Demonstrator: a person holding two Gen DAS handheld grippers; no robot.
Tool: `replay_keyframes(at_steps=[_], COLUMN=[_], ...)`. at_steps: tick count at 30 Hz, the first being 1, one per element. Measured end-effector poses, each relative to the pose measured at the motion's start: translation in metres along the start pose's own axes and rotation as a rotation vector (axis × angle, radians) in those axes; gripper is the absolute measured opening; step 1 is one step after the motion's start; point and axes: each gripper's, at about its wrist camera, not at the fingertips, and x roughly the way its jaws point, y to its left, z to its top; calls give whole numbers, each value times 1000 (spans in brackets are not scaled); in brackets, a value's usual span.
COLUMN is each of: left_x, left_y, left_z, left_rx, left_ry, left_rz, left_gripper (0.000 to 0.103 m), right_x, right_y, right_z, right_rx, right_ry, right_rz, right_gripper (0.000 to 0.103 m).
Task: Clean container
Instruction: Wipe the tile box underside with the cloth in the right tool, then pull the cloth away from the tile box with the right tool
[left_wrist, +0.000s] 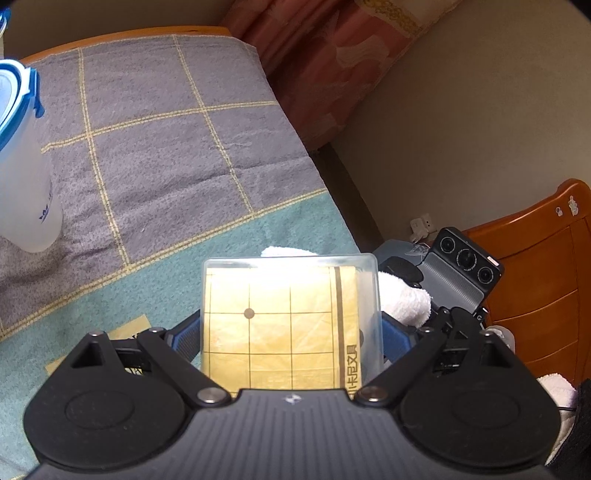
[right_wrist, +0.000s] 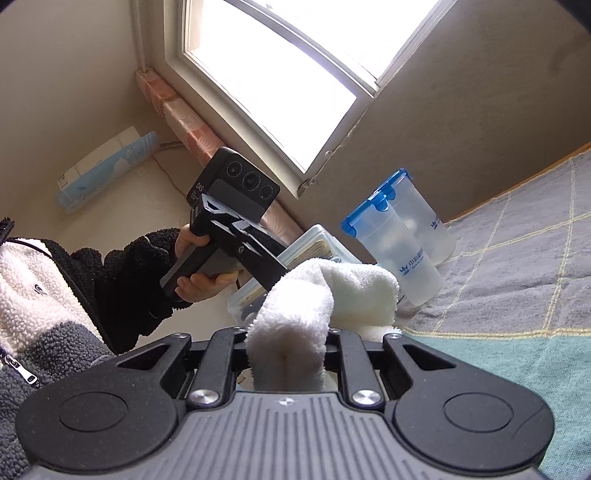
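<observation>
The left gripper (left_wrist: 291, 325) clamps the clear container (left_wrist: 290, 317) by its sides, holding it off the edge of the towel-covered surface (left_wrist: 166, 147). The right gripper (right_wrist: 288, 354) has its jaws closed on a white cloth (right_wrist: 317, 295), which meets the container's far side. Two blue-lidded cups (right_wrist: 402, 240) stand together on the surface.

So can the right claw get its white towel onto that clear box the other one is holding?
Probably yes: the towel already sits beside the box, with nothing between them.
</observation>
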Motion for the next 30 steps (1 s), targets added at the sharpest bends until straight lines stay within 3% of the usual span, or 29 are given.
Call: replay_keyframes(at_steps=[6, 12, 19, 25, 30], left_x=[7, 18, 24, 36, 51], left_y=[9, 20, 32, 31, 25], left_z=[-5, -13, -19, -25, -33], left_rx=[-20, -55, -79, 20, 122], left_ry=[-39, -70, -98, -103, -85], left_rz=[31, 56, 94, 260, 347], left_gripper=[93, 93, 93, 93, 93], right_x=[1, 12, 4, -10, 5], right_y=[-6, -19, -27, -21, -20], right_z=[1, -1, -4, 10, 24], right_rx=[27, 91, 149, 138, 106], right_ry=[7, 45, 6, -57, -20], right_rz=[-47, -192, -219, -246, -233], right_gripper=[22, 18, 17, 18, 18])
